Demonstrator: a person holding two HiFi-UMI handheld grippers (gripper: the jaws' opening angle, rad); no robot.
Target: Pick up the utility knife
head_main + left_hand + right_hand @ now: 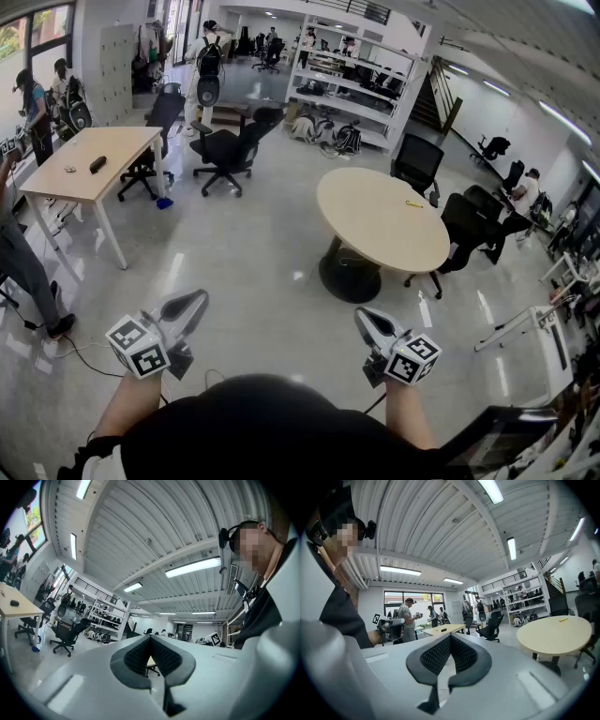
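The knife (413, 203) is, I judge, the small yellow sliver on the round table (375, 246) (too small to be sure; a dark object (97, 164) lies on the other table (66, 183)). Approach has not begun. The left gripper (197, 300) and right gripper (362, 315) are well apart from it, jaws pressed together on nothing. Next: walk over, open one, straddle the handle.

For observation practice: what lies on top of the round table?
One small yellow object lies right of centre on the round table, too small to identify. Nothing covers the tabletop.
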